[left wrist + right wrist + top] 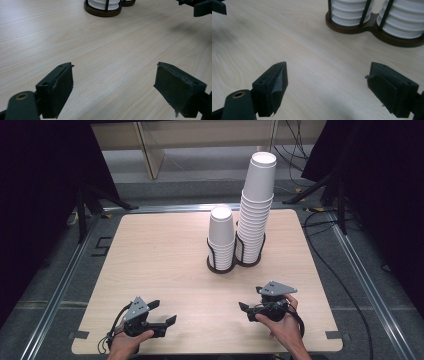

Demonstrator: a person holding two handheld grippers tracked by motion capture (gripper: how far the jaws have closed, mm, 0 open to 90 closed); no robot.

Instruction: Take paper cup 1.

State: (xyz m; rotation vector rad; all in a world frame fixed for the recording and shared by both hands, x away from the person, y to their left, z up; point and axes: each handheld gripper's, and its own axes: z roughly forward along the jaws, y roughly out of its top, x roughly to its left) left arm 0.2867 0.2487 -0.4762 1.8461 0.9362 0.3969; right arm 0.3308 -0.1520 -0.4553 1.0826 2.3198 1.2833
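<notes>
- Left gripper [164, 312] rests low at the near left of the table [150, 250], held in the person's left hand [131, 342]. Jaws stand wide apart, nothing between them; in the left gripper view there is just bare wood between the pads [60, 92].
- Right gripper [250, 301] sits at the near right, held in the right hand [285, 325]. Jaws also wide, empty; pads [275, 87] frame bare tabletop.
- Both point roughly toward the table centre, well apart from the cups. Reads as a ready pose: jaws spread in advance so either one can slide over a cup wall without a stop to open.
- Cups: two stacks of white paper cups, mouths down, in a dark double holder [235, 262] past the table middle, a bit right of centre. Short stack [221, 237] on the left ring, tall stack [257, 205] on the right ring, touching or just beside each other.
- Wire uprights on the holder keep the stacks from tipping; tall one looks slightly tilted anyway.
- The right gripper is nearer the holder [372, 27], so my guess is it goes in first; the left could steady the stack below.
- Risk: pinching a top cup may lift several nested ones together.
</notes>
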